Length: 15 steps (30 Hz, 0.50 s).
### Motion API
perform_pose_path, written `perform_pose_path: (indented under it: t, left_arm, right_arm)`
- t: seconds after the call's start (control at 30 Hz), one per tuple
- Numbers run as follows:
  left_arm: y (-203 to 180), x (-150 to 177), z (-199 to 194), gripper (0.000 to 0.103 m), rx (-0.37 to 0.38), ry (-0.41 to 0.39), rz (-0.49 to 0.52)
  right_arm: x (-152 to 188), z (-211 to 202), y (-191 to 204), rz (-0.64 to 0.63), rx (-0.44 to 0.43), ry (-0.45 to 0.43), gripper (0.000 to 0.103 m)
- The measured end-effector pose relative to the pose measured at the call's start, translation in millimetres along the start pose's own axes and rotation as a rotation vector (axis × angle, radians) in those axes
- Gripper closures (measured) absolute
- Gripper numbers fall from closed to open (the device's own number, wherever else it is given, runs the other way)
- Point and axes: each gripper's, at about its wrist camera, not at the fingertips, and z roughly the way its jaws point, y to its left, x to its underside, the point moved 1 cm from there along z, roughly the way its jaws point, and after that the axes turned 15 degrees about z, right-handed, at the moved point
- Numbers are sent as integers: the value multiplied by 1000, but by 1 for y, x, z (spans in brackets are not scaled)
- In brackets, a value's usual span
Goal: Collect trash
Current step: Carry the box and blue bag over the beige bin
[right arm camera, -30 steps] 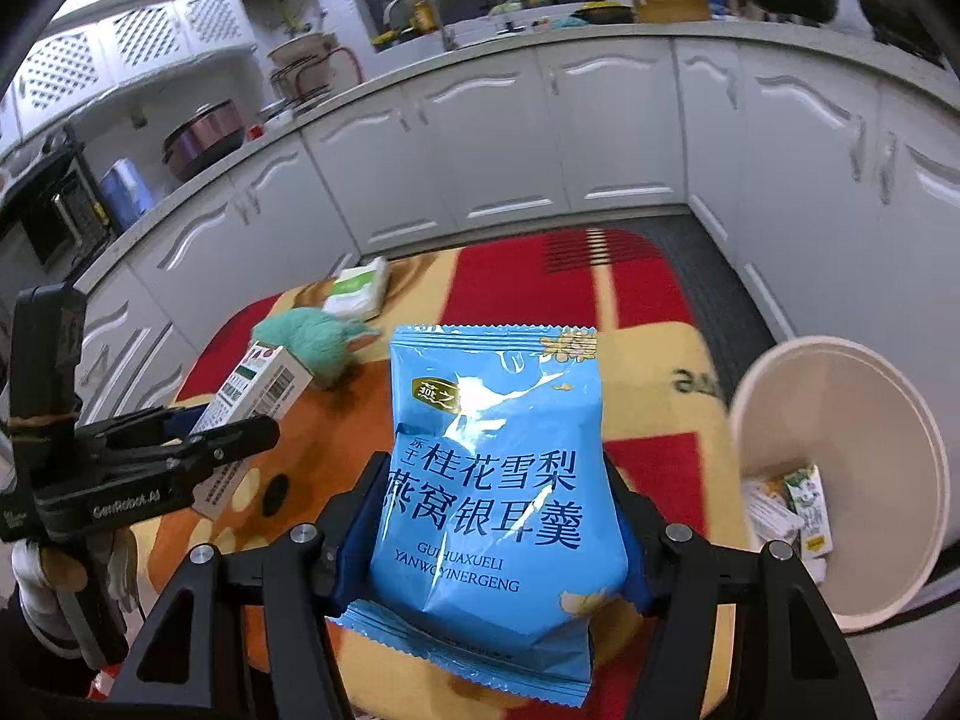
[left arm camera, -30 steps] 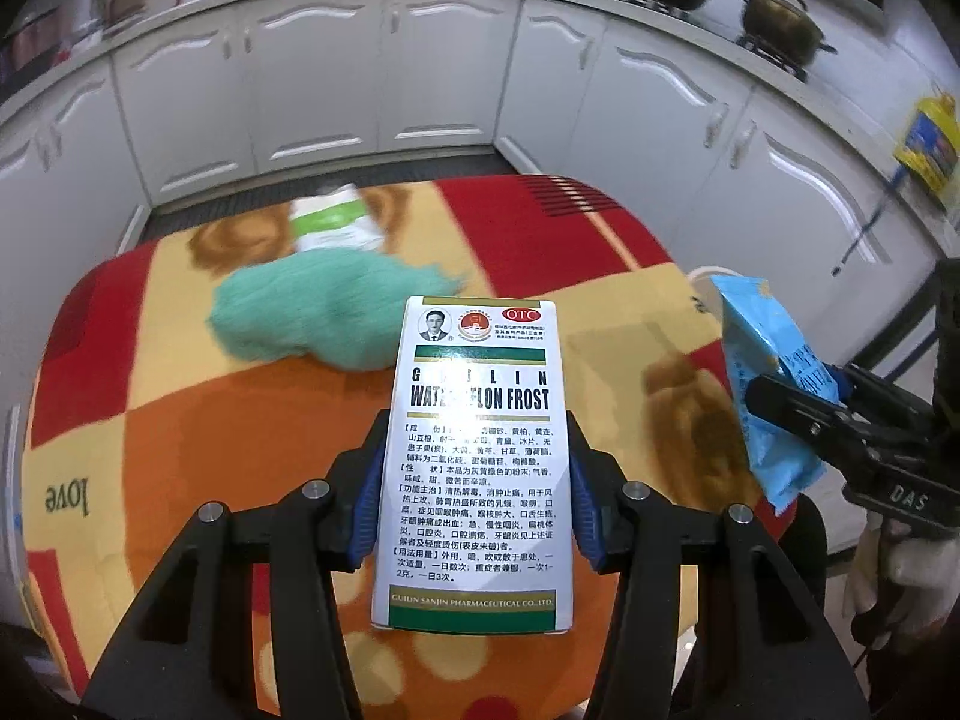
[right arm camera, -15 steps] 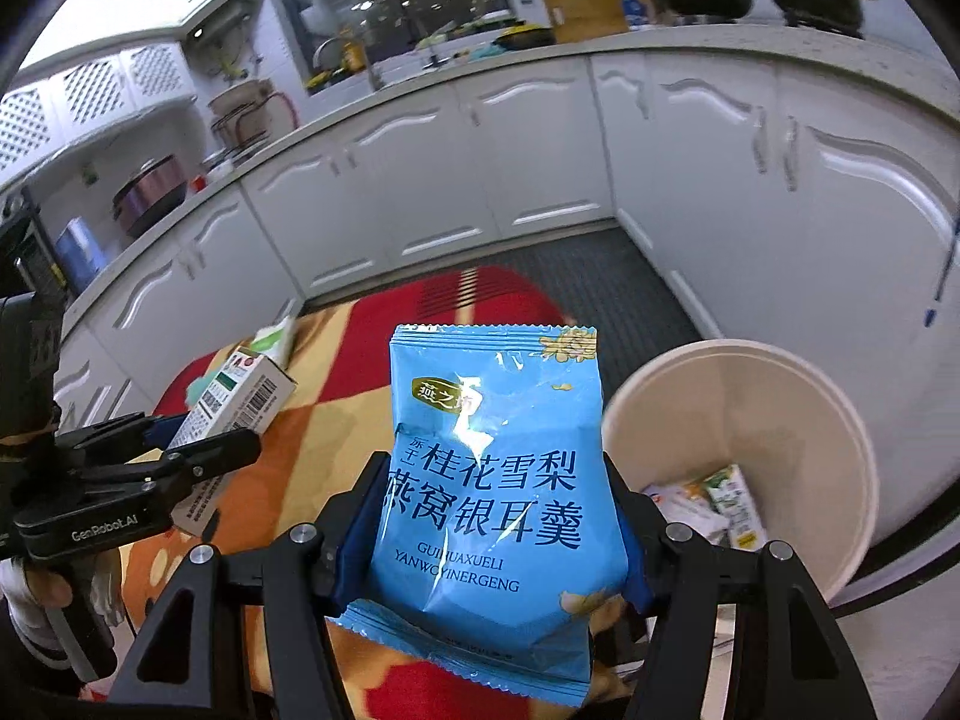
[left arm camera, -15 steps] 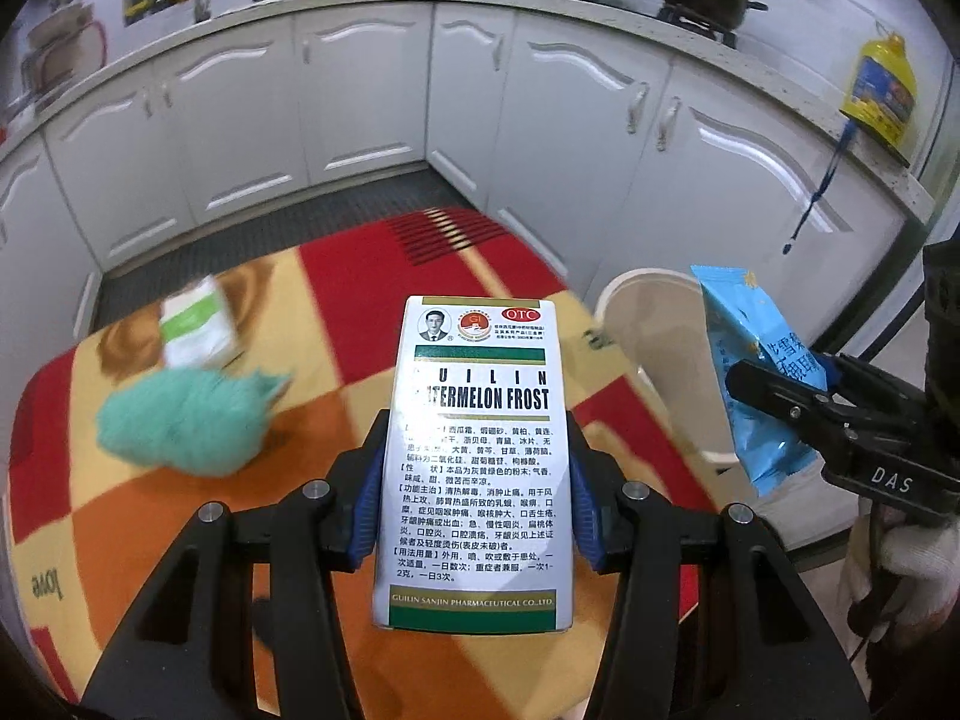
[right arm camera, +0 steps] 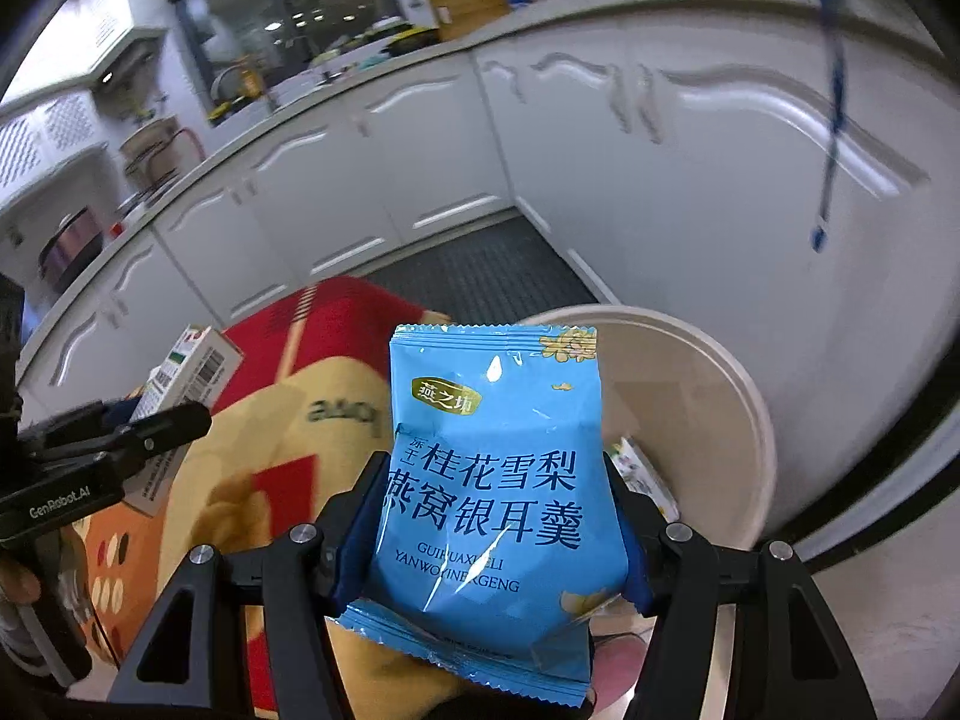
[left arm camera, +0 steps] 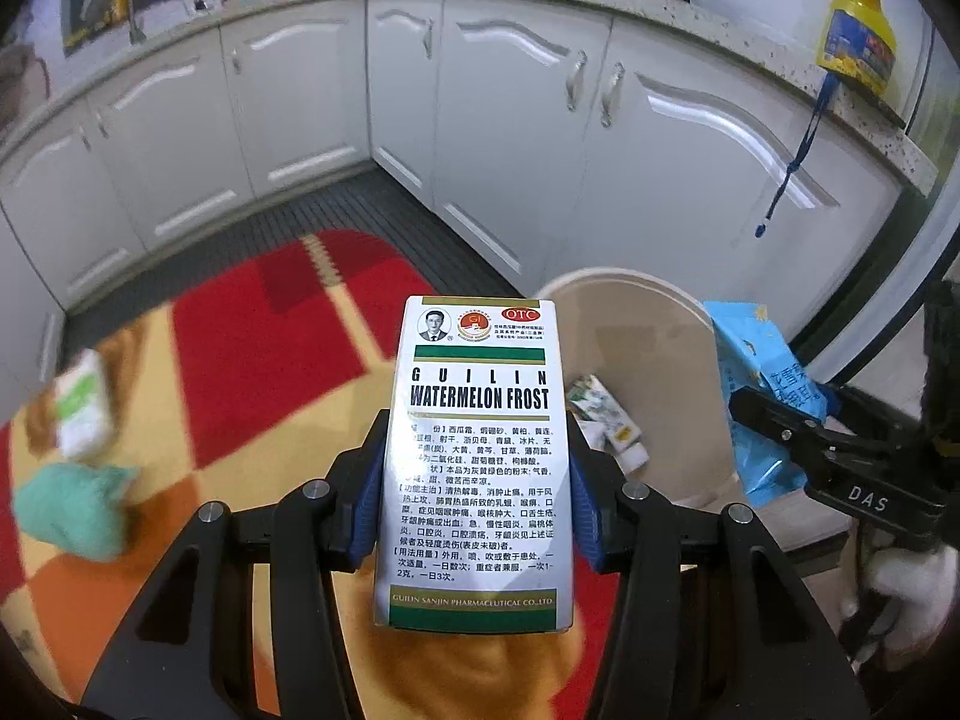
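Note:
My left gripper [left arm camera: 474, 492] is shut on a white medicine box [left arm camera: 477, 456] printed "Watermelon Frost", held upright over the table's right end. My right gripper [right arm camera: 501, 522] is shut on a blue snack packet [right arm camera: 492, 468], close to the rim of a beige bin [right arm camera: 708, 372]. The bin [left arm camera: 648, 312] stands on the floor beside the table and holds a few wrappers [left arm camera: 606, 420]. In the left wrist view the right gripper [left arm camera: 798, 438] with its packet [left arm camera: 756, 372] hangs over the bin's right side. The right wrist view shows the left gripper [right arm camera: 120, 438] and box [right arm camera: 186, 372] at the left.
A red, orange and yellow cloth [left arm camera: 252, 348] covers the table. On it at the left lie a teal cloth [left arm camera: 72, 504] and a green-and-white packet [left arm camera: 84, 408]. White kitchen cabinets [left arm camera: 540, 120] run behind. A yellow bottle [left arm camera: 858, 42] sits on the counter.
Both grippers have swung to the right, from over the table toward the bin, each keeping its item. The bin now fills more of both views; the teal cloth has slid to the left edge.

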Motion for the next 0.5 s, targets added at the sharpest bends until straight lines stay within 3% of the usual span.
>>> perform_pose_path:
  t: [0.2,0.5]
  left_arm:
    - [-20,-18,30,54,39,22,-3]
    - [-39,-39,50,54,32,29,36]
  right_arm:
    - [-7,8,-32,47,47,3,40]
    - [-19,15,-50,90,58,2,40]
